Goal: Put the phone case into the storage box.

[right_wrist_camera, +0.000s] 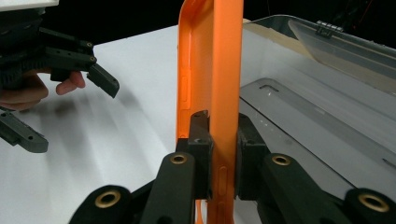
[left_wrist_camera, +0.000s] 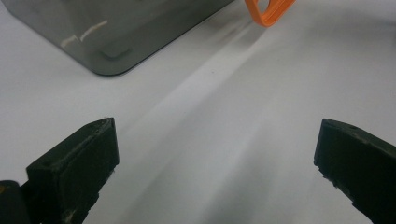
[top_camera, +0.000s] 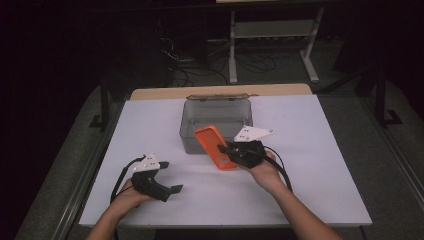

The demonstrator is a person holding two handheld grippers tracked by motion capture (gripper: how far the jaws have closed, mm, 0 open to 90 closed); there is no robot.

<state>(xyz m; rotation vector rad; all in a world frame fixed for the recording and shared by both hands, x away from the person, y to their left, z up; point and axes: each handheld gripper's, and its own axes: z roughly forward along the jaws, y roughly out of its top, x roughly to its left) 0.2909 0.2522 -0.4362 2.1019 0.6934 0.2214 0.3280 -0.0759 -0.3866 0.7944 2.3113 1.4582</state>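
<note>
Right gripper view, orange phone case [right_wrist_camera: 212, 70] upright, edge-on, glossy

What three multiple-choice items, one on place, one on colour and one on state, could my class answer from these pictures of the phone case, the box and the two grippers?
1. Where is the grey plastic box?
A. on the floor
B. on the white table, beyond the grippers
C. in a hand

2. What colour is the phone case?
A. orange
B. green
C. white

3. How is the right gripper?
A. open, holding nothing
B. lying on the table
C. shut on the phone case

Key: 1 B, the box stands at mid-table; 2 A, the case is plainly orange; 3 C, both jaws press its edge, while the left gripper stands open.
</note>
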